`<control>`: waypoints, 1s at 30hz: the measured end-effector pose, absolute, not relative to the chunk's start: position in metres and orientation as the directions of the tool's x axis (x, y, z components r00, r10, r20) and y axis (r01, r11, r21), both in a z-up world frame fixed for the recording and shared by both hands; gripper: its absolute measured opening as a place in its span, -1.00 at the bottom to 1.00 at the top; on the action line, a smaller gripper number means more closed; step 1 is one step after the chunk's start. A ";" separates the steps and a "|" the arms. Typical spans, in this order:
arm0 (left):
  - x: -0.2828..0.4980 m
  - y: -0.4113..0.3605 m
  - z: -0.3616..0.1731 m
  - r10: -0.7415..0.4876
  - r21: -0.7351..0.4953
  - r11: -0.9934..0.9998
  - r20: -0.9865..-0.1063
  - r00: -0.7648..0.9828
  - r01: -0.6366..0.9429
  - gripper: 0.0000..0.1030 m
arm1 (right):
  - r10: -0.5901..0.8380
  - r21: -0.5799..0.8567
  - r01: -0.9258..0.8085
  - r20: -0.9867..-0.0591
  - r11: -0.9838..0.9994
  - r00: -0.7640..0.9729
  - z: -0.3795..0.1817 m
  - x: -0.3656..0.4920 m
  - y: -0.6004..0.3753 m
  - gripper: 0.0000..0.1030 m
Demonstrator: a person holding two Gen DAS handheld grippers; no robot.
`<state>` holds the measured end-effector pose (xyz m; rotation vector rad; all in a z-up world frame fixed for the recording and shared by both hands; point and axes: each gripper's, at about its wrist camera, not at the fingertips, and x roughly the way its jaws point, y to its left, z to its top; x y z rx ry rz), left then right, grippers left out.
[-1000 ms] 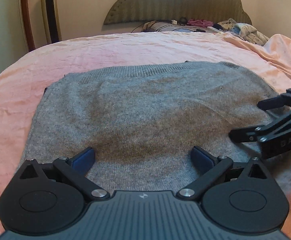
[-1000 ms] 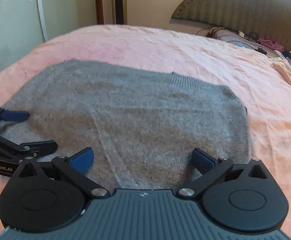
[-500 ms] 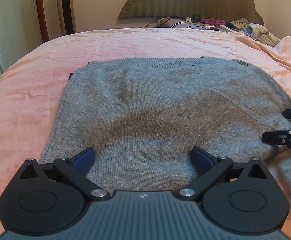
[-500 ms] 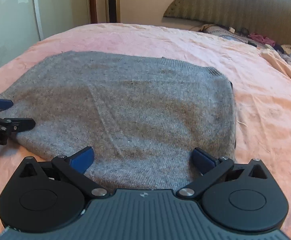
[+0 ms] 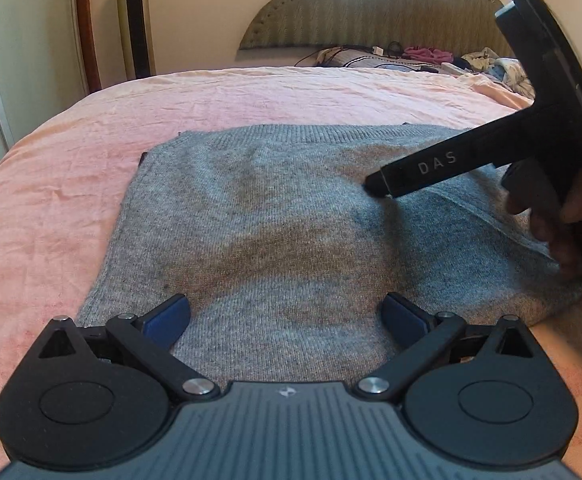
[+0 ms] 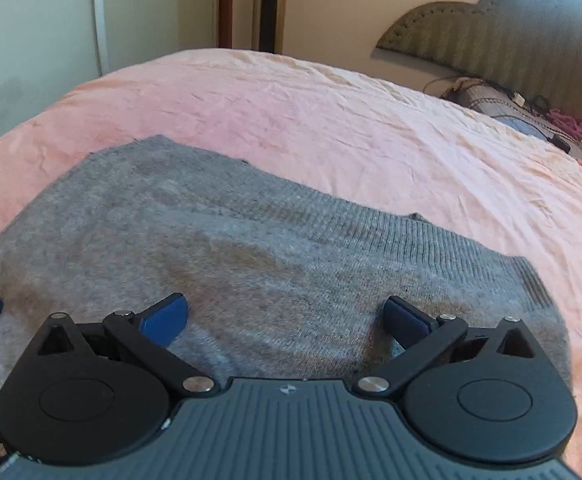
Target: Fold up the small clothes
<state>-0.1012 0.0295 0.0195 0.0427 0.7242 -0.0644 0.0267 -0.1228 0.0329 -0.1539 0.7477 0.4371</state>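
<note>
A: What is nearest?
B: The left claw point(image 5: 287, 314), fingers spread wide and holding nothing, low over the near edge of the grey sweater point(image 5: 275, 216).
A: And the other?
B: The right claw point(image 6: 287, 314) is spread wide too, empty, over the sweater's right part; a hand point(image 5: 563, 216) grips its handle.
A: Where does the sweater lie?
B: Flat on the pink bed point(image 5: 291, 92), ribbed hem toward the far end.
A: Beyond?
B: Clothes point(image 5: 427, 54) heaped by the headboard point(image 5: 371, 12).
</note>
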 end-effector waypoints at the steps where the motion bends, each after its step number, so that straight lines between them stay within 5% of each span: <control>1: -0.101 0.030 0.019 -0.045 0.016 0.997 -0.662 0.748 0.074 1.00 | 0.349 0.029 -0.442 -0.660 0.897 0.666 0.028 0.024 -0.127 1.00; 8: -0.114 0.040 0.029 -0.026 -0.017 1.000 -0.655 0.756 0.019 1.00 | 0.327 0.023 -0.403 -0.627 0.915 0.707 0.034 -0.002 -0.141 1.00; 16: -0.173 0.120 0.041 -0.088 -0.421 0.872 -0.638 0.765 -0.251 1.00 | 0.321 0.045 -0.371 -0.603 0.928 0.730 0.023 -0.057 -0.194 1.00; 22: -0.157 0.149 0.023 -0.270 -0.733 0.600 -0.564 0.781 -0.322 1.00 | 0.315 0.041 -0.368 -0.611 0.929 0.726 0.023 -0.051 -0.191 1.00; 25: -0.144 0.151 0.019 -0.235 -0.769 0.517 -0.550 0.802 -0.376 0.98 | 0.347 0.091 -0.369 -0.597 0.925 0.723 0.023 -0.050 -0.198 1.00; 26: -0.140 0.149 0.020 -0.221 -0.766 0.510 -0.557 0.801 -0.392 0.81 | 0.356 0.105 -0.369 -0.593 0.924 0.722 0.023 -0.051 -0.200 1.00; 29: -0.119 0.136 0.015 -0.207 -0.684 0.569 -0.656 0.726 -0.456 -0.75 | 0.376 0.137 -0.369 -0.582 0.919 0.721 0.023 -0.050 -0.205 1.00; 30: -0.116 0.132 0.013 -0.174 -0.649 0.593 -0.681 0.711 -0.477 -0.87 | 0.383 0.148 -0.368 -0.578 0.918 0.721 0.023 -0.050 -0.207 1.00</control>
